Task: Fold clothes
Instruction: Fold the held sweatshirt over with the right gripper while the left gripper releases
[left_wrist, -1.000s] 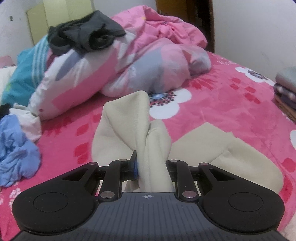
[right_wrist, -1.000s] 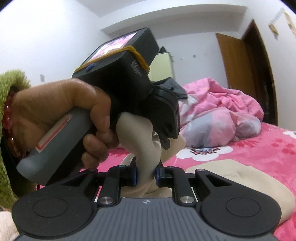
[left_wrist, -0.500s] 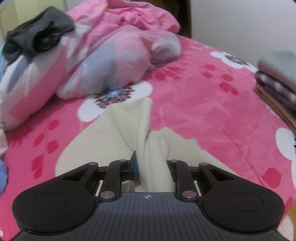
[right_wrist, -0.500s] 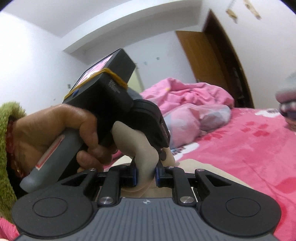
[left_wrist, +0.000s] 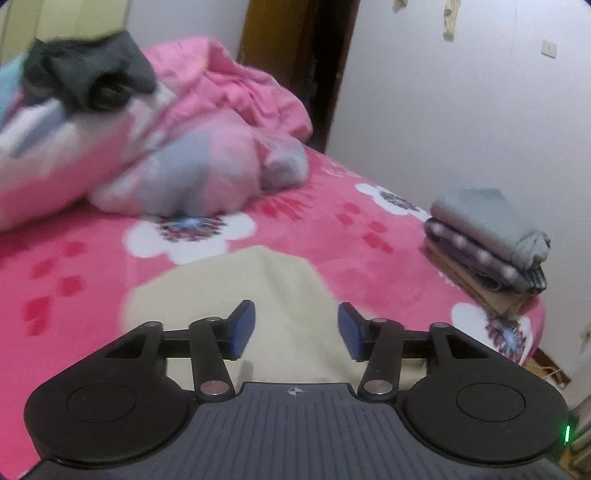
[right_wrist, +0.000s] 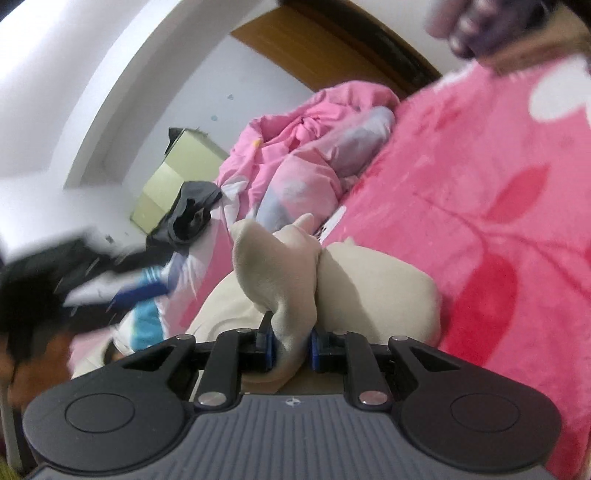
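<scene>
A cream garment (left_wrist: 236, 295) lies flat on the pink flowered bed (left_wrist: 332, 236). My left gripper (left_wrist: 297, 330) is open and empty, just above the garment. In the right wrist view, which is strongly tilted, my right gripper (right_wrist: 291, 349) is shut on a bunched fold of the cream garment (right_wrist: 280, 269), lifting it off the bed (right_wrist: 498, 221). The blurred left gripper (right_wrist: 55, 280) shows at the left of that view.
A crumpled pink and grey duvet (left_wrist: 177, 147) with a dark garment (left_wrist: 88, 77) on top lies at the back. A stack of folded clothes (left_wrist: 487, 243) sits at the bed's right edge near the wall. A wooden door (left_wrist: 295, 66) stands behind.
My left gripper has opened and let go of the cream garment, which now lies flat. My right gripper still holds its fold and has rolled sharply, tilting its view.
</scene>
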